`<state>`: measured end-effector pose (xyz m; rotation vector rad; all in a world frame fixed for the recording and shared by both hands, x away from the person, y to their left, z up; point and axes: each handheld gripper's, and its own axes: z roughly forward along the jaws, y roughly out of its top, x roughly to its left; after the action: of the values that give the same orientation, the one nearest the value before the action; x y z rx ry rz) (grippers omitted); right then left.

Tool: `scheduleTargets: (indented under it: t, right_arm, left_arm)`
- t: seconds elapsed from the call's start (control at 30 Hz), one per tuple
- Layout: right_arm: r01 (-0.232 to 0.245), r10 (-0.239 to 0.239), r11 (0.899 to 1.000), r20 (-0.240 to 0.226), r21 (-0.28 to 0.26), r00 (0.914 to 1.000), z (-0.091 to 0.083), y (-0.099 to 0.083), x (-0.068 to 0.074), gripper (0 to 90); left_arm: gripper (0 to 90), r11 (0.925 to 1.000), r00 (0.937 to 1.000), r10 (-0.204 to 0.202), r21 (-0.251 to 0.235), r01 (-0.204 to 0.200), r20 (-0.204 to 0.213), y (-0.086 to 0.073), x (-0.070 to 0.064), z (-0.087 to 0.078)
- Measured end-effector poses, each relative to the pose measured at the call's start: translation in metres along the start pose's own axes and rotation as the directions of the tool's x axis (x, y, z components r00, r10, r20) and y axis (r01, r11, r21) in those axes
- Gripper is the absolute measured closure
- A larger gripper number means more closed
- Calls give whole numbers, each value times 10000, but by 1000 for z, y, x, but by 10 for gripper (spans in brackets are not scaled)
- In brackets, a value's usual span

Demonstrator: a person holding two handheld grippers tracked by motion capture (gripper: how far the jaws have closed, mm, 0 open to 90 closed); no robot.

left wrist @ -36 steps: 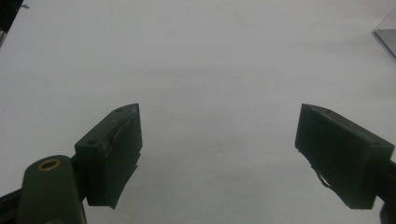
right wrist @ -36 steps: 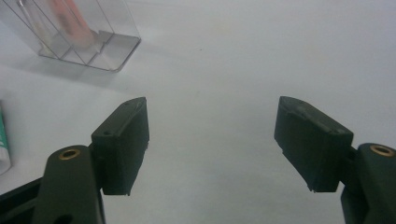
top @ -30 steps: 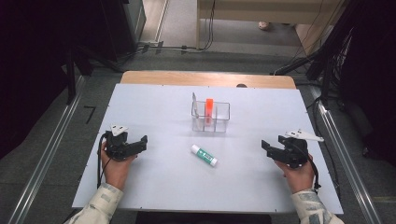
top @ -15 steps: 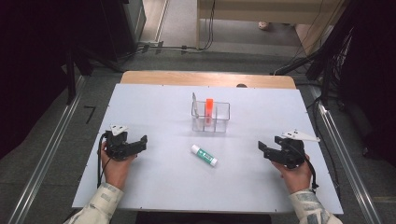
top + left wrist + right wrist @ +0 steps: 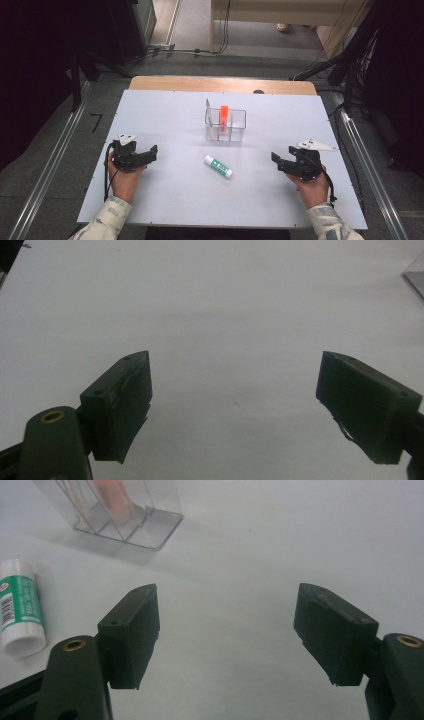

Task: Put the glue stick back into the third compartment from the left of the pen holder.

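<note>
Our right claw [image 5: 283,161], jaws spread and empty, has edged leftward toward the glue stick [image 5: 218,166] lying flat on the white tabletop [image 5: 165,115] before the clear organizer [image 5: 225,125]; our left claw [image 5: 148,153] rests released, so pickup seems imminent.

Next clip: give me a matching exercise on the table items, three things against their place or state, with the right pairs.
Things:
1. glue stick
2. clear organizer
3. orange marker

Places or states:
A. standing upright in a compartment
B. lying flat on the white table, between the two grippers
C. standing behind the lying item, toward the table's far edge

Pairs: 1-B, 2-C, 3-A
</note>
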<state>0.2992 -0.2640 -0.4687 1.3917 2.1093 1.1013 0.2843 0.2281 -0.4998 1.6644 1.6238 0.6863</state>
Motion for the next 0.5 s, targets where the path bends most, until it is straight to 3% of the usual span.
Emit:
scheduleTargets:
  t: [0.5]
  right_arm:
    - [441,-433,9989,-440,172,9981,13,4,19,249]
  left_arm:
    - [154,10000,10000,-9,-2,9,-15,0,1,0]
